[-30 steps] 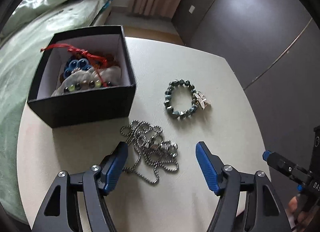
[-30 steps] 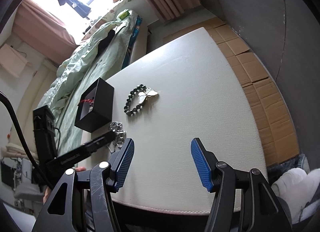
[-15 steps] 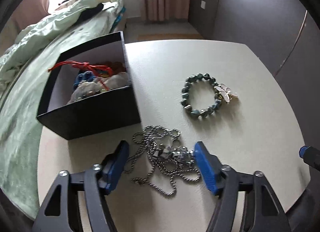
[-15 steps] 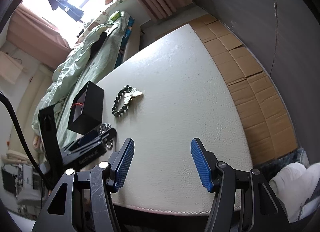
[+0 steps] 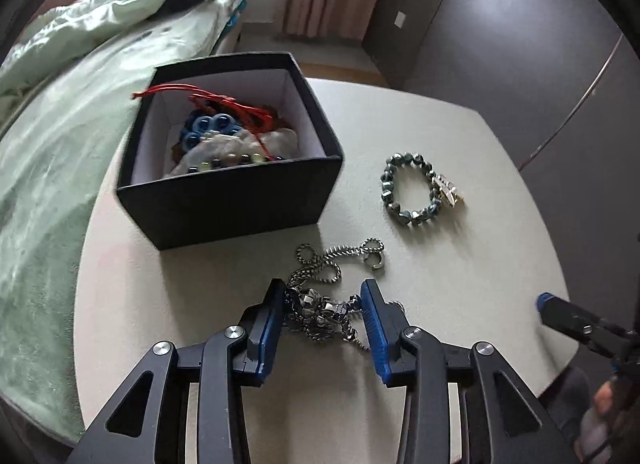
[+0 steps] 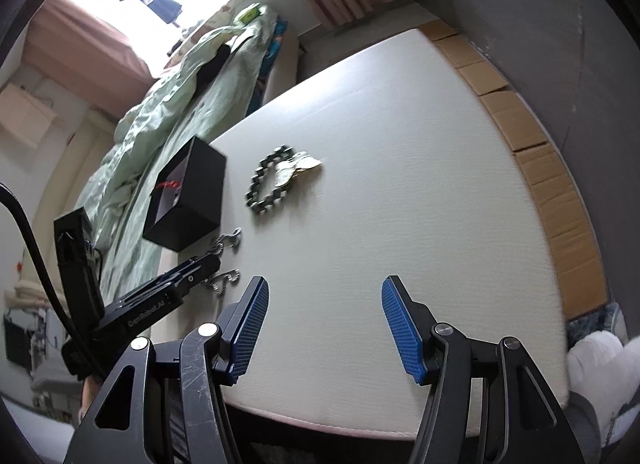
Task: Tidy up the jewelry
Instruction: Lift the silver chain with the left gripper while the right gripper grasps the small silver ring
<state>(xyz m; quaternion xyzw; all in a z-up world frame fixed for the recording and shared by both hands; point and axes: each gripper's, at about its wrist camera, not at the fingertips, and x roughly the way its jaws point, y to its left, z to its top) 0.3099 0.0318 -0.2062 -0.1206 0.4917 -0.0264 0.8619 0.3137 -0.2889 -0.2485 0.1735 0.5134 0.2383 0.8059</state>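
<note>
A silver chain necklace (image 5: 332,264) lies bunched on the white table (image 5: 460,264). My left gripper (image 5: 322,304) has closed in around its bunched middle, blue pads touching the chain. A black open box (image 5: 236,191) holding several bead pieces and a red cord stands just beyond. A dark green bead bracelet (image 5: 416,191) with a silver charm lies to the right. In the right wrist view, my right gripper (image 6: 324,300) is open and empty above the table's near side; the box (image 6: 192,191), the bracelet (image 6: 276,183) and the chain (image 6: 224,244) show to the left.
A bed with a pale green quilt (image 5: 52,135) runs along the table's left side. A dark wall (image 5: 520,23) stands behind and to the right. Cardboard sheets (image 6: 552,167) cover the floor past the table's far edge.
My left gripper moved forward over the chain and its jaws narrowed onto the bunched middle. The chain shifted and stretched a little. The right gripper stayed open, drifting slightly.
</note>
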